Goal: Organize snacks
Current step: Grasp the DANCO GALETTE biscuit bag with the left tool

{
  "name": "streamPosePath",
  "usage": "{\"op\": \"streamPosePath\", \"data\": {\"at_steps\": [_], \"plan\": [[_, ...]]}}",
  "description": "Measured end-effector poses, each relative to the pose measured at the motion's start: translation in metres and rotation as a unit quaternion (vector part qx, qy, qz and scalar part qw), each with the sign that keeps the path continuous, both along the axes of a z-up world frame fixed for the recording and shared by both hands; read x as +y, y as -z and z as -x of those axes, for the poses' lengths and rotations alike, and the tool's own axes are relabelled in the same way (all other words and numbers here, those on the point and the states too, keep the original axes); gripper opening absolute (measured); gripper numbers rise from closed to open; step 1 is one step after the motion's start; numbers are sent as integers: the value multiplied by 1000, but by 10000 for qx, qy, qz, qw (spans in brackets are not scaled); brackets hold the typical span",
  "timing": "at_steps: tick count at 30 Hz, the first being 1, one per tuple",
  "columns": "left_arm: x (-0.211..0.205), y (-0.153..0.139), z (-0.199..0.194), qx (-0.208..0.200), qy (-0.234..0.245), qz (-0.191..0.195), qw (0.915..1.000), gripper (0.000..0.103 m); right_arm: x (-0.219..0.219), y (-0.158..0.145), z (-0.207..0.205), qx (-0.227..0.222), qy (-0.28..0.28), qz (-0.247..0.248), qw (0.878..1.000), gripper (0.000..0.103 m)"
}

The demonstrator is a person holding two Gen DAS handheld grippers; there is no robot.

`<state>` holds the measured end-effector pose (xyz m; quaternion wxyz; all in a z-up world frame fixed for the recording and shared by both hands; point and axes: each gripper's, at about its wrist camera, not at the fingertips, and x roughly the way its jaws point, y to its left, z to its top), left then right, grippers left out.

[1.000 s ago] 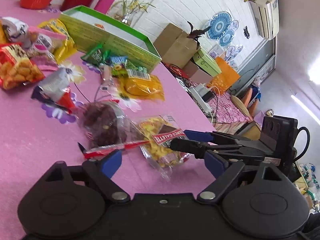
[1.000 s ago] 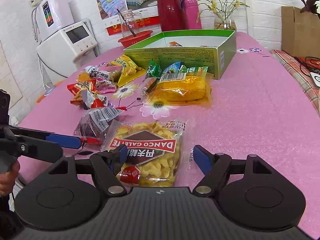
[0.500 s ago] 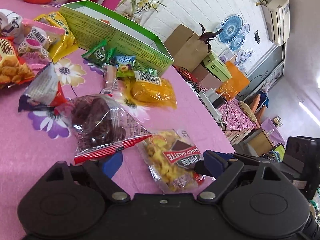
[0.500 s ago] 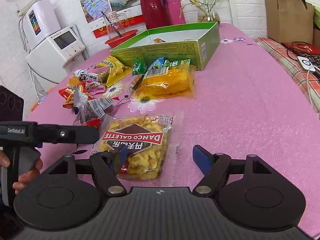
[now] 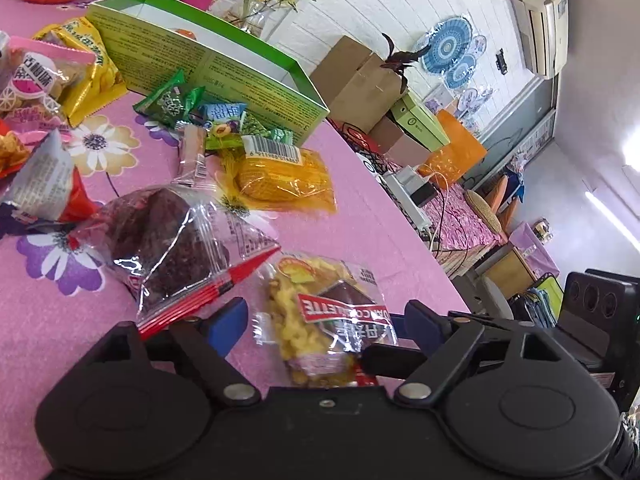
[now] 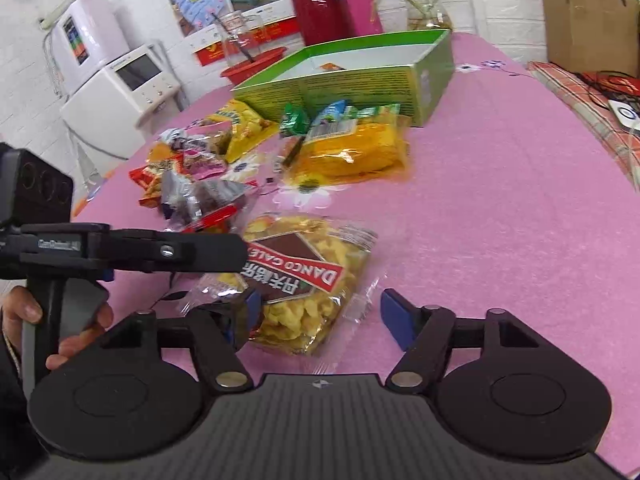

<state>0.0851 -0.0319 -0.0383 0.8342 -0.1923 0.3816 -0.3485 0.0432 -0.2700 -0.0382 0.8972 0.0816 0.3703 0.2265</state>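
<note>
Right wrist view is centred on the Danco Galette packet (image 6: pixel 298 280), a clear bag of yellow snacks lying flat on the pink tablecloth (image 6: pixel 500 220), and the right gripper (image 6: pixel 320 312) is spread wide around its near end, nothing yet clasped; the span is judged to be set for closing on the bag. From the left wrist view the same packet (image 5: pixel 324 312) is seen between the parted fingers of the left gripper (image 5: pixel 324 320), likewise released, so both tools are brought to one item. Just beside it one dark-filled clear bag (image 5: pixel 168 236) is lying, its red seal over the left finger. Farther off, one orange packet (image 6: pixel 352 152) is laid against small green and blue sachets, too overlapped to be counted exactly. Behind them one open green box (image 6: pixel 360 68) is standing, presumably as the destination, with a single item visible inside.
</note>
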Motion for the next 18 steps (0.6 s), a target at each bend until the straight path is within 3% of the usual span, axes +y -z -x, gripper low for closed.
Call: {"op": "streamPosePath", "data": {"at_steps": [2,9,14,18], "plan": [[0,0,0,-5,-4,-22,10000,103,1,0,-2,-49,8,-28,10000,102],[7,-2,-5,49,-140,-64,9999,103,0,-1,-11,-148,156,-270,9994,74],[12,-4,-7,75,-241,-147,9996,103,-1,-5,-13,-224,164,-106,9996,77],[18,-6,-10,144,-371,-134,9991,103,-15,-1,-16,-111,488,-164,9986,96]]}}
